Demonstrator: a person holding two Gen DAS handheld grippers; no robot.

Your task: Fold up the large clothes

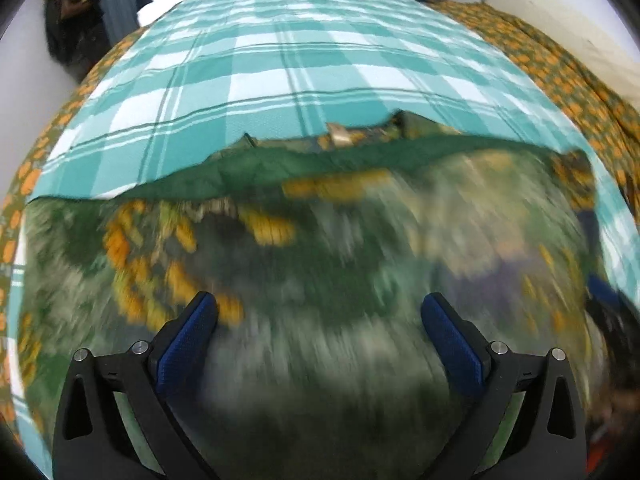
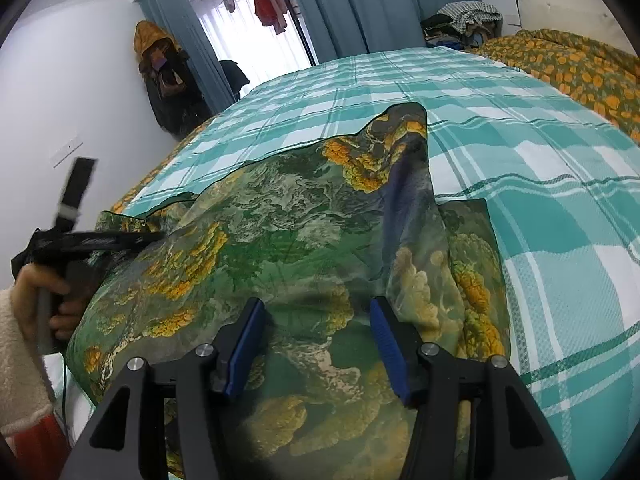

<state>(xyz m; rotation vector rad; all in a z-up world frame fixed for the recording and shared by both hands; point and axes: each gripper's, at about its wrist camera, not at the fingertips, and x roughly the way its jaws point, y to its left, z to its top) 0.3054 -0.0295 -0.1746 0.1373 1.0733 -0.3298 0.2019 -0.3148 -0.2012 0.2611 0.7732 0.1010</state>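
Green-and-orange printed garment [image 2: 304,232] spread on the checked bed [image 2: 540,168], one corner flipped up. Left gripper [image 1: 319,316] and right gripper [image 2: 318,330] both spread, gripping nothing (left view blurred). Best to pinch matching edges, lift evenly, fold flat.

White walls [image 2: 80,92], blue curtains [image 2: 360,4], bright window [image 2: 256,44], checked bed [image 2: 520,160].
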